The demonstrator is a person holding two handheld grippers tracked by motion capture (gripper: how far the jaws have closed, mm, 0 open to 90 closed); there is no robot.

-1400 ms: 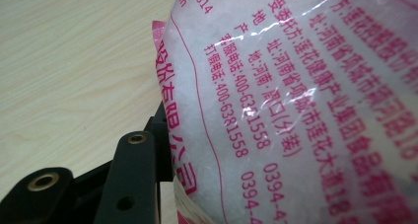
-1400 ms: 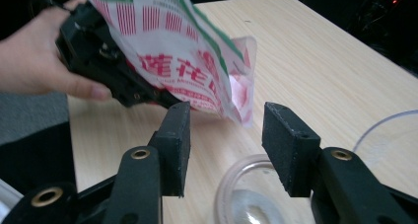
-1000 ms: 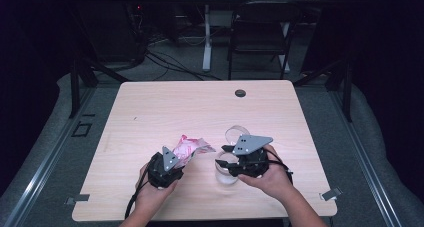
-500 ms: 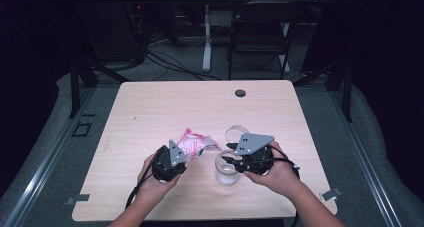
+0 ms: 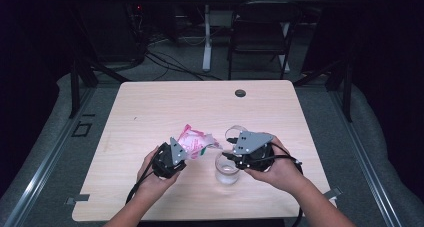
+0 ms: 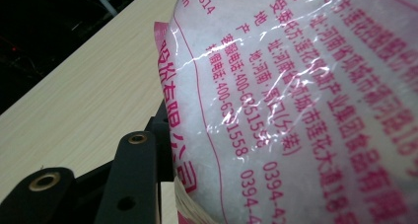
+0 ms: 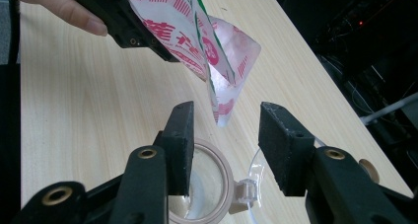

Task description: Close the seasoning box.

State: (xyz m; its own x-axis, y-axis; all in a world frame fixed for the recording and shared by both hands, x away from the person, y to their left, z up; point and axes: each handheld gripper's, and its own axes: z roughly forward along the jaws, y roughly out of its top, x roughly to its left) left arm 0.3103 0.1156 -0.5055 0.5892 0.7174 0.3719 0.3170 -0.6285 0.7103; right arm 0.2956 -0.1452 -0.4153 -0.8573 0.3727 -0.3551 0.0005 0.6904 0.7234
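Table (image 5: 150,112) with a person's two hands at its near edge, left gripper (image 5: 176,154) holding a bag (image 5: 196,141) raised and tilted rightwards, bag's lower corner near a jar (image 5: 227,171) standing below the right gripper (image 5: 239,148), small round hole cover (image 5: 240,93) near the far edge, chair (image 5: 260,32) behind the table

From my left claw's camera, the pink-printed white plastic bag (image 6: 296,100) runs off the top, right and bottom edges, and it hides my far jaw entirely. In the high view, the grey plate covers the right claw (image 5: 231,156), so I cannot see its jaws there. The clear glass jar (image 7: 204,184) under that claw is cut off by the bottom edge; its contents I cannot tell.
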